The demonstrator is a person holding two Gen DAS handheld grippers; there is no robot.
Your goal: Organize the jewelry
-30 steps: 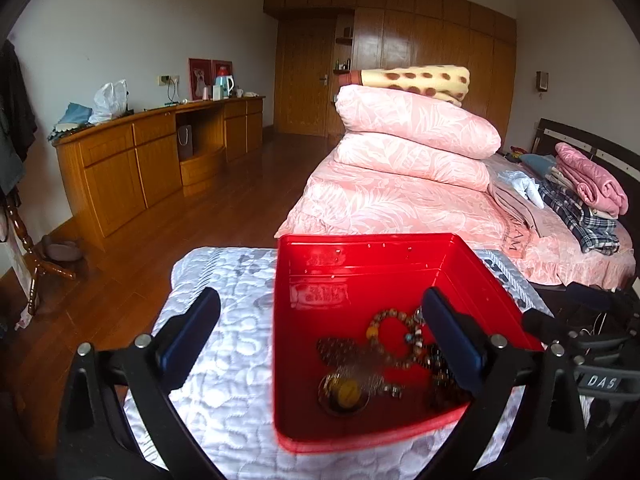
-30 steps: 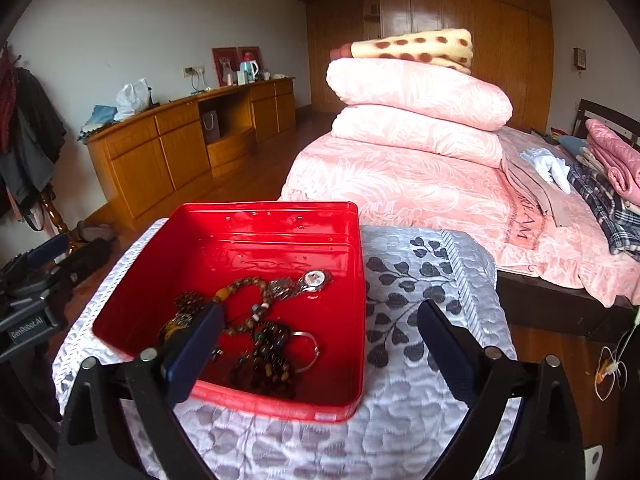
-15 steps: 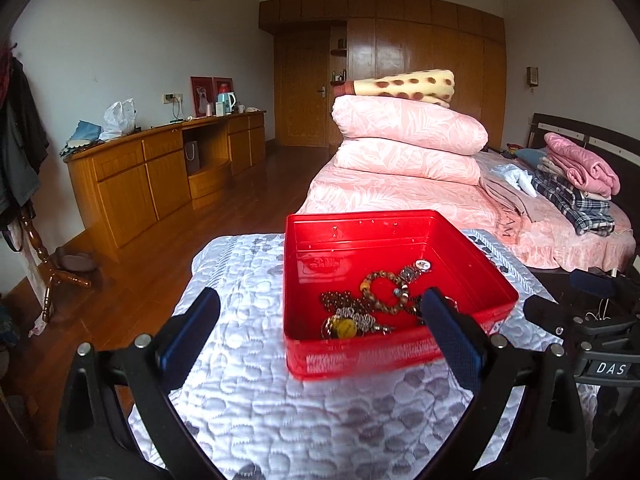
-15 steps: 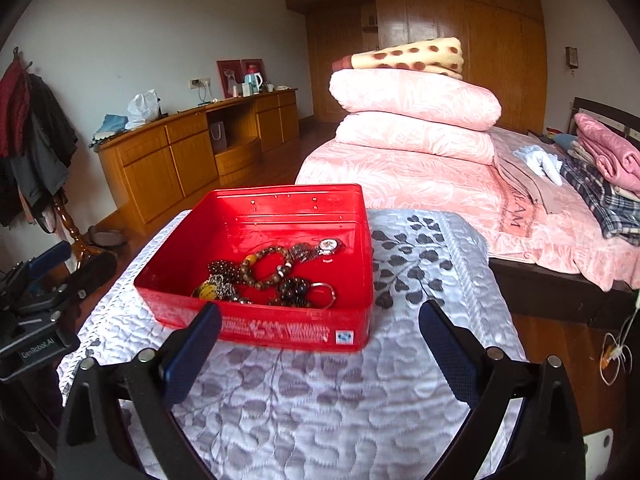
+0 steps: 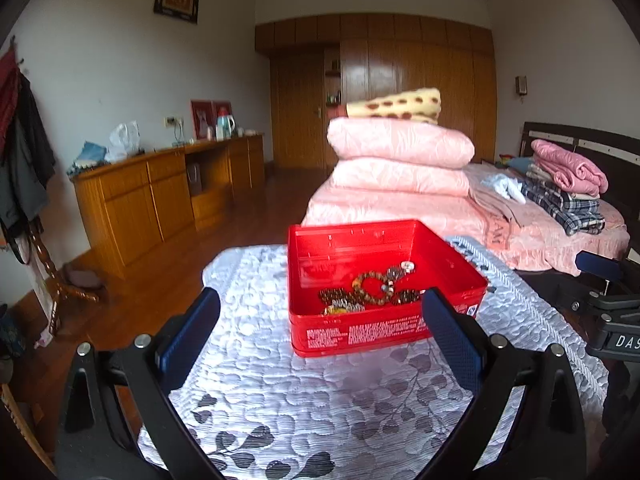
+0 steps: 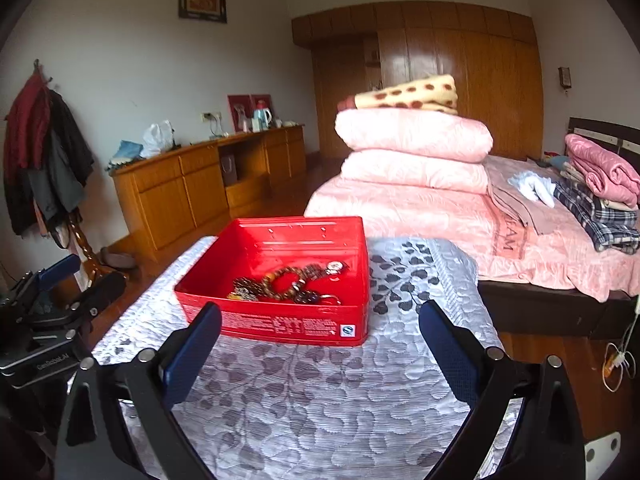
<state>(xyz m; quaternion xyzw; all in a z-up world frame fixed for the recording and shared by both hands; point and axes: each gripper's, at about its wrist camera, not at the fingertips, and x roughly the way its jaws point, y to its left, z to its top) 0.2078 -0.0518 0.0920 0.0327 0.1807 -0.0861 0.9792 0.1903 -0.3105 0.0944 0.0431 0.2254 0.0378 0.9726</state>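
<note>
Both our grippers, left [image 5: 320,332] and right [image 6: 319,342], stood wide open and empty. The tin [image 6: 280,316] held the seemingly tangled jewelry [image 6: 288,284]; lifting one piece might have dragged others.

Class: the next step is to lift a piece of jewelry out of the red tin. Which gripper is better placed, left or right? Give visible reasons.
Probably the right gripper, marginally. Its open jaws frame the red tin, and the bead bracelet lies between them. The left gripper is also open, but its right finger overlaps the tin's corner.
</note>
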